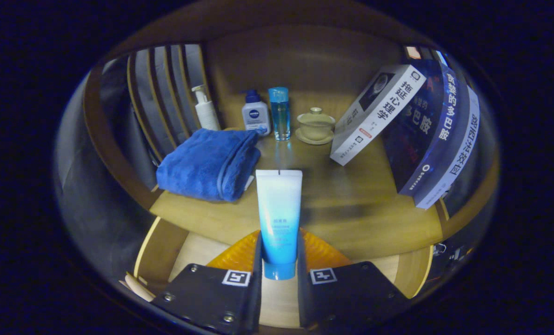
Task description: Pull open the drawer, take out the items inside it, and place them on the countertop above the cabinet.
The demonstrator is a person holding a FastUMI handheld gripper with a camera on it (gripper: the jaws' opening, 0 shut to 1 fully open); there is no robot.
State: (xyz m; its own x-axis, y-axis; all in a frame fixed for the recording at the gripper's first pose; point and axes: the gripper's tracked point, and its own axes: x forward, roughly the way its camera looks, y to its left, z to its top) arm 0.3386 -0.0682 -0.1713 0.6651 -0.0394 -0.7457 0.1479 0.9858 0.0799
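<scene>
My gripper (pixel 279 260) is shut on a white-and-blue tube (pixel 278 209), cap end between the fingers, flat crimped end pointing forward. The tube is held above the front edge of the wooden countertop (pixel 351 209). Below the fingers lies the open drawer (pixel 165 251), pale wood inside. An orange ribbed item (pixel 323 253) sits in the drawer, partly hidden behind the fingers and tube.
On the countertop: a folded blue towel (pixel 209 163) to the left, a white pump bottle (pixel 205 109), a blue-capped lotion bottle (pixel 255 116), a clear blue bottle (pixel 280 114), a lidded tea bowl on a saucer (pixel 315 126). Leaning books (pixel 425 130) stand at right.
</scene>
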